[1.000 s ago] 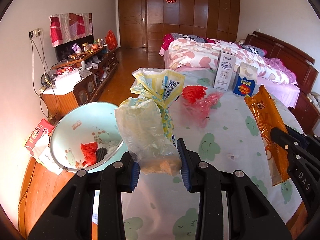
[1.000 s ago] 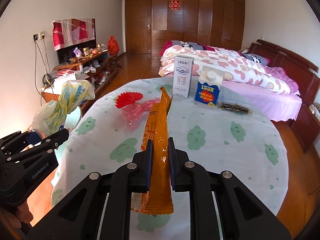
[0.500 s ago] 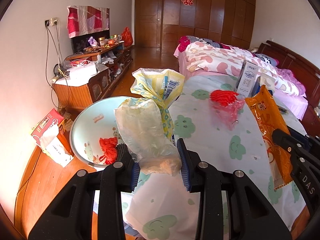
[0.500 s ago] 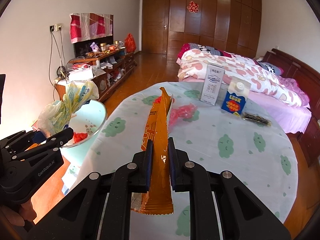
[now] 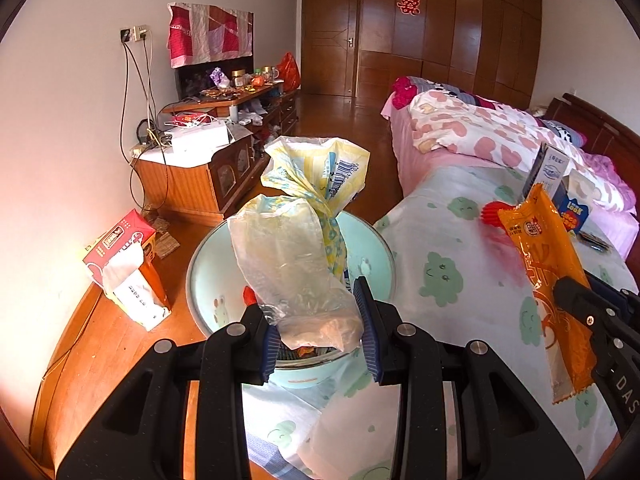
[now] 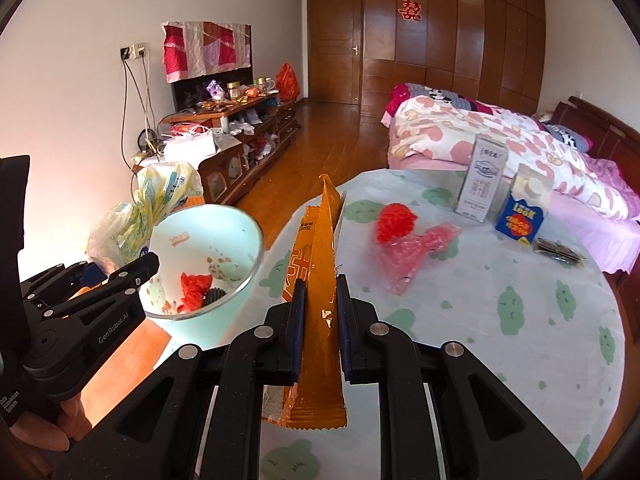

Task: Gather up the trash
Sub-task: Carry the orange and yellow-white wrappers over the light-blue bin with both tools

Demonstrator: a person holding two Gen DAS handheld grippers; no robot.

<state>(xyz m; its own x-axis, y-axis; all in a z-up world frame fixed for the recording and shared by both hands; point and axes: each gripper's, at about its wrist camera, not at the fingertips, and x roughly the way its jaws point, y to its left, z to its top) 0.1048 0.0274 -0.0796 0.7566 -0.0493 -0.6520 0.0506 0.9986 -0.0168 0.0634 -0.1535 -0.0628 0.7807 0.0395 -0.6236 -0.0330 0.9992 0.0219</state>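
My left gripper [image 5: 318, 330] is shut on a knotted yellow and clear plastic bag [image 5: 298, 256], which hangs right over the pale blue bin [image 5: 208, 256] beside the table. Red scraps [image 6: 194, 286] lie inside the bin [image 6: 236, 224]. My right gripper [image 6: 320, 320] is shut on a long orange snack wrapper [image 6: 318, 280] above the table's left edge, close to the bin's rim. That wrapper [image 5: 544, 276] also shows at the right of the left wrist view. A crumpled red and pink wrapper [image 6: 408, 240] lies on the round table [image 6: 500, 320].
A white carton [image 6: 482, 180], a blue and yellow carton [image 6: 522, 212] and a small dark packet [image 6: 560, 252] stand at the table's far side. A tissue box [image 5: 128, 264] sits on the wooden floor by the wall. A cluttered low cabinet [image 5: 208, 152] and a bed [image 5: 500, 136] flank the room.
Both grippers have carried their loads leftward, off the table's middle toward the bin. The bag now hangs over the bin's mouth, and the orange wrapper is near its rim.
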